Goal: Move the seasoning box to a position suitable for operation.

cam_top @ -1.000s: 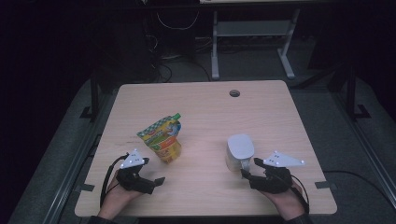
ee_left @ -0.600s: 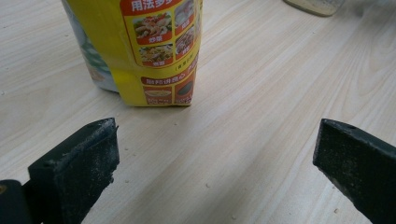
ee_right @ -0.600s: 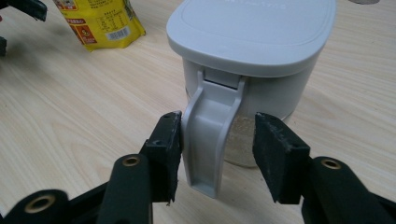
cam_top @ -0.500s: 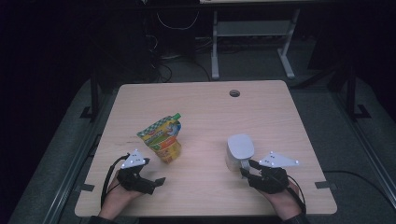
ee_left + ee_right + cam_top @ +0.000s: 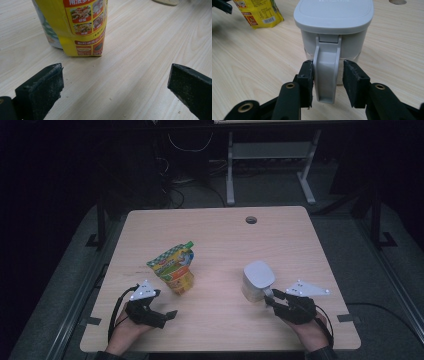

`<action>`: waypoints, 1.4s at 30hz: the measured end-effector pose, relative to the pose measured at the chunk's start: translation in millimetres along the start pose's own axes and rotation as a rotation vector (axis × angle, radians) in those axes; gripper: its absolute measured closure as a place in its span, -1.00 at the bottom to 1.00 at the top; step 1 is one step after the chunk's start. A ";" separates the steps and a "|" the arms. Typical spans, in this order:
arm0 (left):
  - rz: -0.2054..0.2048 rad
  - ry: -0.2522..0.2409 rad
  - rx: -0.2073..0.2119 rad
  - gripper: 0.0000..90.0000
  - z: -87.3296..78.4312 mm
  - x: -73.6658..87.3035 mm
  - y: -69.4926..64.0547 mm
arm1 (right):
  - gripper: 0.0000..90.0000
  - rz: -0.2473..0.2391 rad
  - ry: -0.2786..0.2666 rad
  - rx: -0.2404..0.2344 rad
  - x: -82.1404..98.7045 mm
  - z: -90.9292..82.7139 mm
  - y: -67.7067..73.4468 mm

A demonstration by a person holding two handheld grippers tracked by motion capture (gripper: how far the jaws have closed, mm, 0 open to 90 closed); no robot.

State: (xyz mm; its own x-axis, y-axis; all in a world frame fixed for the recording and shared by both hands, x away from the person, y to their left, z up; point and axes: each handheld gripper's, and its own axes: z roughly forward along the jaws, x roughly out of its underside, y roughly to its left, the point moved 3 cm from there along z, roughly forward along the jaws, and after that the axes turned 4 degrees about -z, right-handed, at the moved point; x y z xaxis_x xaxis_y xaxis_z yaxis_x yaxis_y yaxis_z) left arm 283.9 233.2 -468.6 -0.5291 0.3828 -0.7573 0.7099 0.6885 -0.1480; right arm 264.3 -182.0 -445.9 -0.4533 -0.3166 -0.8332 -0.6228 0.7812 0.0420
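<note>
My right gripper [image 5: 328, 75] has just been closing its jaws around the jug [image 5: 333, 30] handle [image 5: 326, 72]; the left pad touches it, the other has a small gap, so it is not clamped yet and the jug could tip or twist if I lift too soon. The jug stands on the right of the surface [image 5: 220, 235], and nothing blocks it. My left gripper [image 5: 112, 87] rests wide apart and empty near the yellow pouch [image 5: 80, 27], well apart from the jug.
</note>
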 end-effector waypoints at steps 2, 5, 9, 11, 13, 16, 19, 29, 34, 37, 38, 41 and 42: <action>-0.003 0.001 0.001 -1.00 0.3 0.0 -0.3 | 0.35 0.008 -0.006 -0.004 -0.3 0.5 -2.8; -0.002 0.004 0.003 -1.00 0.8 0.2 -0.7 | 0.35 0.015 -0.016 -0.007 -1.9 1.6 -4.8; 0.009 0.013 0.003 -1.00 0.7 0.2 -0.3 | 0.41 0.001 -0.024 0.003 -3.0 2.5 -5.0; 0.003 0.007 0.004 -1.00 1.1 0.0 -1.0 | 0.47 -0.003 -0.032 0.016 -3.7 2.5 -6.7; 0.004 0.007 0.005 -1.00 1.0 -0.1 -1.2 | 0.47 -0.003 -0.038 0.021 -3.9 2.4 -7.7; 0.008 0.011 0.005 -1.00 0.8 -0.1 -0.6 | 0.47 -0.002 -0.039 0.012 -4.6 3.1 -11.3; 0.003 0.007 0.007 -1.00 1.4 -0.1 -1.2 | 0.46 -0.009 -0.045 0.001 -5.4 4.3 -12.9; 0.002 0.006 0.011 -1.00 2.0 -0.3 -2.2 | 0.45 -0.029 -0.056 -0.010 -12.4 9.3 -13.9; -0.002 0.008 0.016 -1.00 3.2 -0.2 -3.7 | 0.50 -0.040 -0.053 -0.001 -12.5 10.1 -14.7; -0.002 0.009 0.018 -1.00 3.7 -0.2 -4.3 | 0.51 -0.044 -0.051 -0.002 -12.8 10.5 -15.7; 0.001 0.010 0.017 -1.00 3.7 -0.3 -4.0 | 0.51 -0.051 -0.053 -0.012 -13.1 11.0 -18.0; -0.001 0.008 0.017 -1.00 3.6 -0.3 -3.5 | 0.52 -0.044 -0.052 -0.022 -13.4 11.5 -19.7; -0.001 0.008 0.017 -1.00 3.5 -0.3 -3.4 | 0.52 -0.049 -0.053 -0.023 -13.5 11.8 -20.4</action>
State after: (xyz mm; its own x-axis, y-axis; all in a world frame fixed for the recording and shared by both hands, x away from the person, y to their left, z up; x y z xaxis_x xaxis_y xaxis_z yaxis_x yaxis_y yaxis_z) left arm 283.2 228.6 -470.1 -0.5339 0.3869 -0.7519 0.7170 0.6785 -0.1601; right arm 290.7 -187.3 -442.0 -0.3878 -0.3247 -0.8627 -0.6584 0.7525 0.0127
